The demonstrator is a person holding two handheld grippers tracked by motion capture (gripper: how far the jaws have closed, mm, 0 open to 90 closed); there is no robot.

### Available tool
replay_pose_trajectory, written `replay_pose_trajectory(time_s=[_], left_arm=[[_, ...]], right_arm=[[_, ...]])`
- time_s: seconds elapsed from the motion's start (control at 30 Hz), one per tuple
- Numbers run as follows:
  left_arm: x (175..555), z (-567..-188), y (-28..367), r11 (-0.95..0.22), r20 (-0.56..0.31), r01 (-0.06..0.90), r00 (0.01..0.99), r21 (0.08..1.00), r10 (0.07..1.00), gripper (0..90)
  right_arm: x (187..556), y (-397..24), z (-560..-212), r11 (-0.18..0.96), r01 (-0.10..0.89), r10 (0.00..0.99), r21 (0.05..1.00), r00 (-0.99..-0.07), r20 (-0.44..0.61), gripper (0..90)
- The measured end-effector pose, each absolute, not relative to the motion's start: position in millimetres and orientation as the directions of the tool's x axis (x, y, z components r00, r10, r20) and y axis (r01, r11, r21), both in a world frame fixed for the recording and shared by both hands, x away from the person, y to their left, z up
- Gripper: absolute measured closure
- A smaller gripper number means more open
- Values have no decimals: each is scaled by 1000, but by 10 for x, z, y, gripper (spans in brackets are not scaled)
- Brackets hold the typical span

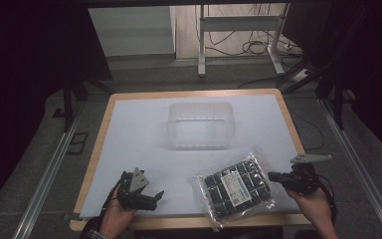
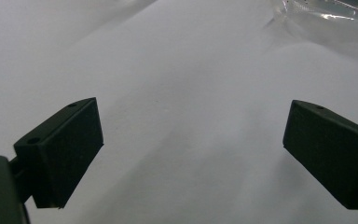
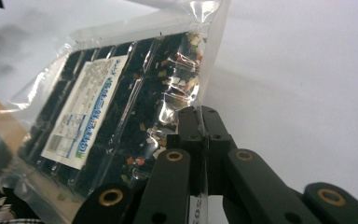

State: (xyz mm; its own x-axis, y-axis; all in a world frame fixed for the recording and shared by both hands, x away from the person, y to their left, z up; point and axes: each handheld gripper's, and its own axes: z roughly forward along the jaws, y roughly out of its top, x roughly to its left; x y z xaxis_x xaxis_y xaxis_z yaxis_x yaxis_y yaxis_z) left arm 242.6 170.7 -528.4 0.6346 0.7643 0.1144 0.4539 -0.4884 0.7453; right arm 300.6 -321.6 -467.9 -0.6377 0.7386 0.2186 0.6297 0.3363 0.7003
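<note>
Two grippers, one clear packet of dark blocks, near edge of table [image 1: 129,119].
R gripper [image 1: 273,176]: jaws clamped on packet [image 1: 236,188] edge, hand low at packet's right, pointing left. L gripper [image 1: 154,196]: jaws apart, nothing between, palm-up hand well left of packet. Clear tub [image 1: 200,125] beyond packet.

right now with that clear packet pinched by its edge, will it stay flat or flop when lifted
Probably sags some: the right gripper is shut on only the thin film edge of the packet, so the far side likely droops. The rows of dark blocks inside may stiffen its middle. The glossy film looks slippery, so it could slide out.
</note>
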Motion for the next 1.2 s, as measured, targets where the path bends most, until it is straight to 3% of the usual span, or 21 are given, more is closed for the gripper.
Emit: replay_pose_trajectory(time_s=[1.2], left_arm=[[2414,-5264,1705,-477,113,448,628,756,770,51]], right_arm=[[3112,-2751,-3557,355,524,538,774,-792,289,888]])
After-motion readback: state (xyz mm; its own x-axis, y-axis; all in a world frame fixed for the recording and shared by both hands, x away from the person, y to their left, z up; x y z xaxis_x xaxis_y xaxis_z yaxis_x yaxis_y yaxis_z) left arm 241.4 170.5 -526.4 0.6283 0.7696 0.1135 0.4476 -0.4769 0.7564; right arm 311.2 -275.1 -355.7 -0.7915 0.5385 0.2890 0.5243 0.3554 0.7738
